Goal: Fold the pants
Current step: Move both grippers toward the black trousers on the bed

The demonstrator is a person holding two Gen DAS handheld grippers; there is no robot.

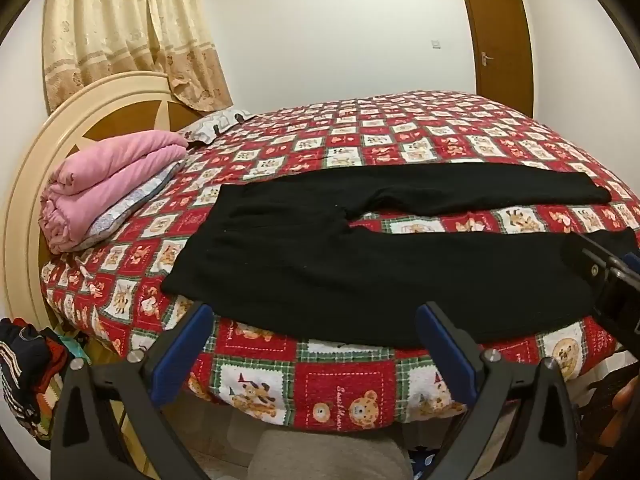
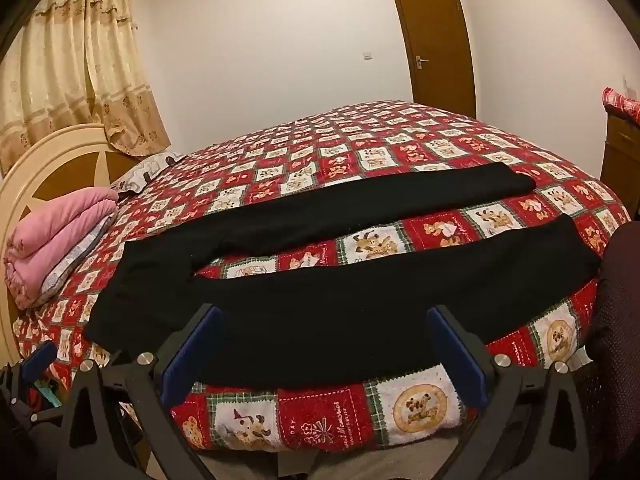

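Black pants [image 1: 360,264] lie flat on the bed, waistband to the left, both legs spread apart running to the right; they also show in the right wrist view [image 2: 320,304]. My left gripper [image 1: 316,312] is open and empty, its blue-padded fingers just short of the near edge of the pants' seat. My right gripper [image 2: 322,314] is open and empty, in front of the near leg. The right gripper also shows at the right edge of the left wrist view [image 1: 608,276].
The bed [image 1: 400,140] has a red patchwork teddy-bear cover. A folded pink quilt [image 1: 108,184] and a pillow [image 1: 216,124] lie by the cream headboard [image 1: 48,160]. A pile of clothes [image 1: 28,368] sits beside the bed at left. A wooden door [image 2: 436,36] is behind.
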